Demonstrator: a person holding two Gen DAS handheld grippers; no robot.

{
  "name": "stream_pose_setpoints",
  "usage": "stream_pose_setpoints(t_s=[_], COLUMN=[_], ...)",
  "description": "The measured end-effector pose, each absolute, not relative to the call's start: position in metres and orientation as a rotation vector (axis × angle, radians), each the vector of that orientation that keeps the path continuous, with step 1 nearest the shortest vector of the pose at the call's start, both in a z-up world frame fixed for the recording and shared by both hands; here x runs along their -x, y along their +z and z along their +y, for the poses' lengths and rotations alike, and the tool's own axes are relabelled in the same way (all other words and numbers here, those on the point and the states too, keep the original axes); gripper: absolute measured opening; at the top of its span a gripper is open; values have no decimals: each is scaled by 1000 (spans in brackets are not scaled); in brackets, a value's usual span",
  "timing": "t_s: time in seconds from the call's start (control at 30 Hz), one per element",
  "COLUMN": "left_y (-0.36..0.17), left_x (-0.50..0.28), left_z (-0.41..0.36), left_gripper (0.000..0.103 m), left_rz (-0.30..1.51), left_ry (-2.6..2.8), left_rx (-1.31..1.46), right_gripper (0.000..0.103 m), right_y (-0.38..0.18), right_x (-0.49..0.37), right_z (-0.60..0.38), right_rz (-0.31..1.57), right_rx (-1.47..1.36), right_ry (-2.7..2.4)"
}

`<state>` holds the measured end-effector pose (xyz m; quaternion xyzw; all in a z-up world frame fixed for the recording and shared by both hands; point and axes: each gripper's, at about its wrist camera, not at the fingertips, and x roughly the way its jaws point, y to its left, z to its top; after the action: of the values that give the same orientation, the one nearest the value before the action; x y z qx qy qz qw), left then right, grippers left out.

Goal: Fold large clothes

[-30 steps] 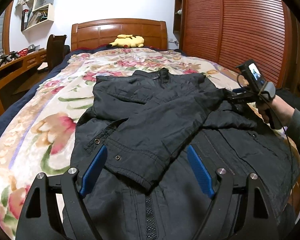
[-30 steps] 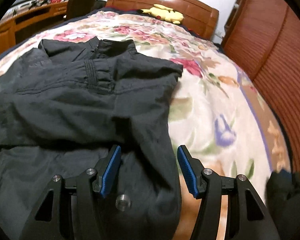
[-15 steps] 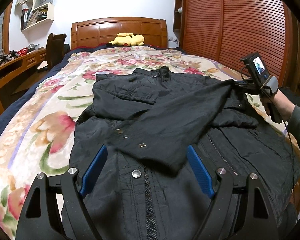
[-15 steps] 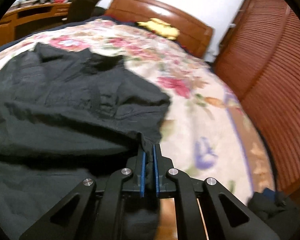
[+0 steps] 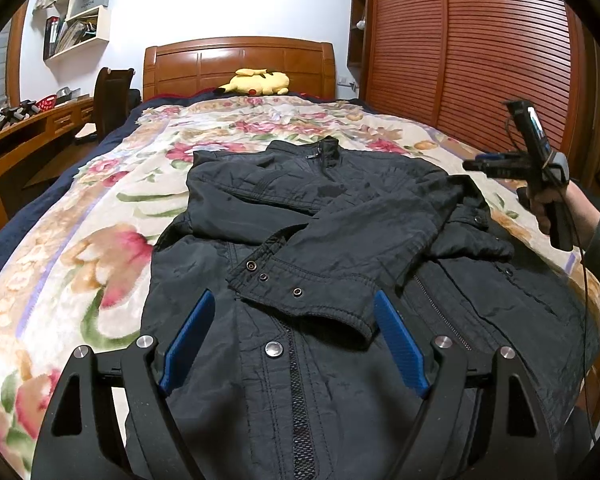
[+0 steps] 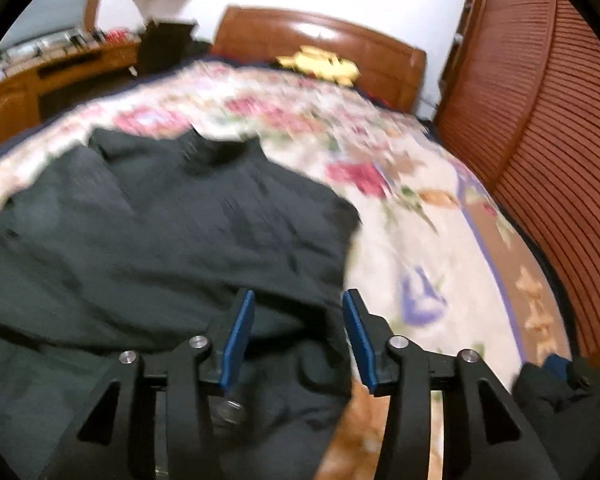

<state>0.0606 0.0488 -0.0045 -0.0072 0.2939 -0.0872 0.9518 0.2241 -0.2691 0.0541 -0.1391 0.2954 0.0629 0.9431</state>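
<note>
Left wrist view, read from left to right, starts with a wooden desk (image 5: 32, 128) and chair (image 5: 110, 96) beside the bed (image 5: 60, 216), whose floral cover makes a broad flat surface suited to folding. Low in the frame, the left claw (image 5: 292, 344) hangs with its blue fingers (image 5: 188, 334) wide apart and nothing between them, poised just over the front of the black jacket (image 5: 340, 360), probably waiting its turn. The jacket lies face up in the middle of the bed, collar toward the headboard (image 5: 240, 64), where a yellow plush toy (image 5: 258, 82) rests. One sleeve (image 5: 364, 248) is laid diagonally across the chest, its snap-button cuff (image 5: 304, 292) ending near the zipper, which looks like the first inward fold to narrow the garment. Further right, a hand (image 5: 548, 204) carries the right claw (image 5: 476, 165) clear above the jacket's shoulder, in front of the slatted wardrobe doors (image 5: 500, 60). In the blurred right wrist view that claw (image 6: 298, 320) is opening; dark fabric lies beneath the gap, but the pads (image 6: 240, 332) do not press on it, so the sleeve appears released. Next, the other side likely needs folding in.
</note>
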Motion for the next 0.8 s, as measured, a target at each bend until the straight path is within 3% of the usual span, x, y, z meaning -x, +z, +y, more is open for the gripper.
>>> stream_pose_setpoints(t_s=[0.13,0.2,0.5,0.8], left_y=[-4,-4,-6,-7], left_x=[-59,-59,-60,-61], left_z=[48,48,48,45], left_gripper=[83,83,83,83], left_rz=[599,599,608,605], left_ry=[-174,-172,-176,-172], left_rx=[12,11,8,-4], right_gripper=[47,39,39,39], right_y=[51,45,-12,5], right_x=[-233,-241,-283,-264], right_z=[-258,-251,-243,-236], right_rz=[630,654,887,849], right_rx=[257,264,234,240], right_ry=[156,159,217,199])
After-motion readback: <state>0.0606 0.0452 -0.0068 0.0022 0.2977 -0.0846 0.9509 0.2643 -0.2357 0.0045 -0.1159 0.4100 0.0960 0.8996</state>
